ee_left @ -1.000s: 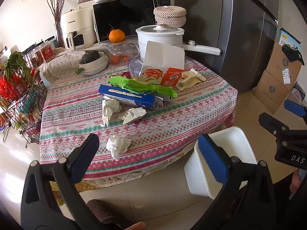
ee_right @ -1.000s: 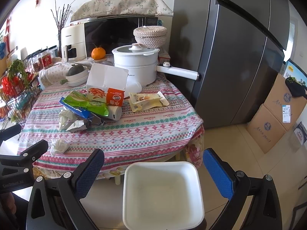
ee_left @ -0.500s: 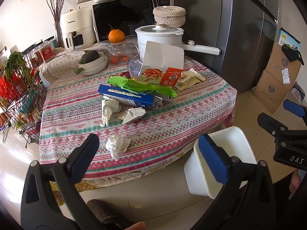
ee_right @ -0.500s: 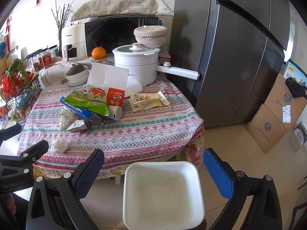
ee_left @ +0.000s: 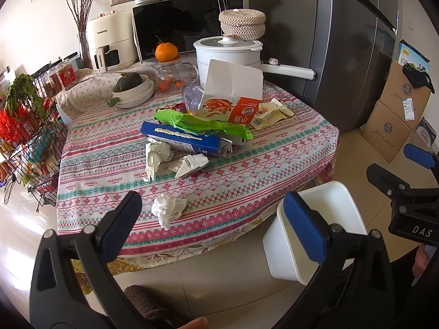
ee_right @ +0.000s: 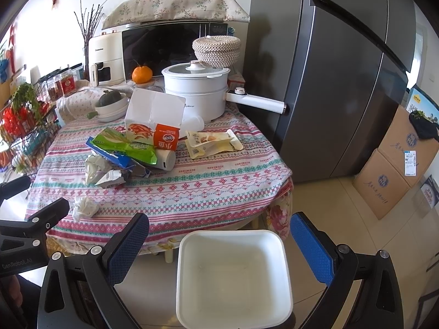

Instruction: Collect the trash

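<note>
Trash lies on the patterned tablecloth (ee_left: 247, 181): a crumpled tissue (ee_left: 168, 209) near the front edge, a second tissue (ee_left: 156, 153), a torn white wrapper (ee_left: 190, 164), a blue box (ee_left: 181, 138), a green bag (ee_left: 203, 124), an open orange-and-white carton (ee_left: 233, 96) and a yellow packet (ee_left: 271, 111). A white empty bin (ee_right: 233, 271) stands on the floor in front of the table. My left gripper (ee_left: 216, 224) is open and empty, short of the front tissue. My right gripper (ee_right: 219, 246) is open and empty above the bin.
A white pot (ee_left: 227, 54) with a long handle, a glass teapot with an orange, and bowls with a squash (ee_left: 129, 82) stand at the back of the table. A wire rack (ee_left: 24, 137) is on the left. A grey fridge (ee_right: 343, 82) and cardboard boxes (ee_right: 395, 164) are on the right.
</note>
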### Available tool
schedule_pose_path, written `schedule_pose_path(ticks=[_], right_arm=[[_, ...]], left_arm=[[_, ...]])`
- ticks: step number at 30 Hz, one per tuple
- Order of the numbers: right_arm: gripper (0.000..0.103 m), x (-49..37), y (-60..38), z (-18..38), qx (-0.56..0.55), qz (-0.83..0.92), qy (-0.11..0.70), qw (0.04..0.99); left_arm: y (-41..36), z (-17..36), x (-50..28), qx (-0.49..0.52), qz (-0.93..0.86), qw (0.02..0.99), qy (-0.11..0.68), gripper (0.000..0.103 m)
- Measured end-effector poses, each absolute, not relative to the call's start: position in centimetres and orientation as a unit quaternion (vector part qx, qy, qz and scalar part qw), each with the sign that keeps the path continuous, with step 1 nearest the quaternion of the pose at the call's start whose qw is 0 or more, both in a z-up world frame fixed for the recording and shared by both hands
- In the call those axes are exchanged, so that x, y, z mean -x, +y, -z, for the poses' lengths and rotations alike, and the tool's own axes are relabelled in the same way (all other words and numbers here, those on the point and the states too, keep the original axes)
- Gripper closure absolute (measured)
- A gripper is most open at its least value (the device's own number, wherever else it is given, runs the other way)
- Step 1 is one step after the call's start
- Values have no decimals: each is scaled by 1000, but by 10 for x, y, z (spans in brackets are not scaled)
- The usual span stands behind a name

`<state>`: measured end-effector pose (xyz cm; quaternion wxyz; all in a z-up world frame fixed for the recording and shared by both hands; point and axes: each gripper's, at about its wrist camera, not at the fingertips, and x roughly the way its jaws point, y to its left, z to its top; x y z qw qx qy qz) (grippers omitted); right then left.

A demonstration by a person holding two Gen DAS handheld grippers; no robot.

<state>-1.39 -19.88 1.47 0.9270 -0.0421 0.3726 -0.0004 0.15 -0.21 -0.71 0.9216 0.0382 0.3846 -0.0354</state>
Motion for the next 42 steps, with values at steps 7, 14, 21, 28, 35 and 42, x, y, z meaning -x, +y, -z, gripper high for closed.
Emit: schedule_pose_path(ticks=[7, 14, 21, 28, 35, 42], right_arm=[[0, 13, -198, -14, 41, 0, 374, 927], [0, 11, -197, -13, 42, 0, 377, 925], [0, 10, -196, -12, 43, 0, 378, 925], [0, 3, -194, -12, 45, 1, 380, 924], [0, -37, -200, -20, 19, -35, 420, 906], [0, -85, -191, -15, 29, -42, 447, 893]], left_arm=[[-2, 6, 0, -37, 34, 922, 383, 1], [3, 4, 3, -34, 33, 924, 381, 1], [7, 4, 3, -32, 33, 923, 382, 1], [34, -2, -15, 0, 31, 920, 392, 1], [56, 11, -68, 48, 96, 879, 464, 1], [92, 29, -110, 161, 86, 866, 466, 8]])
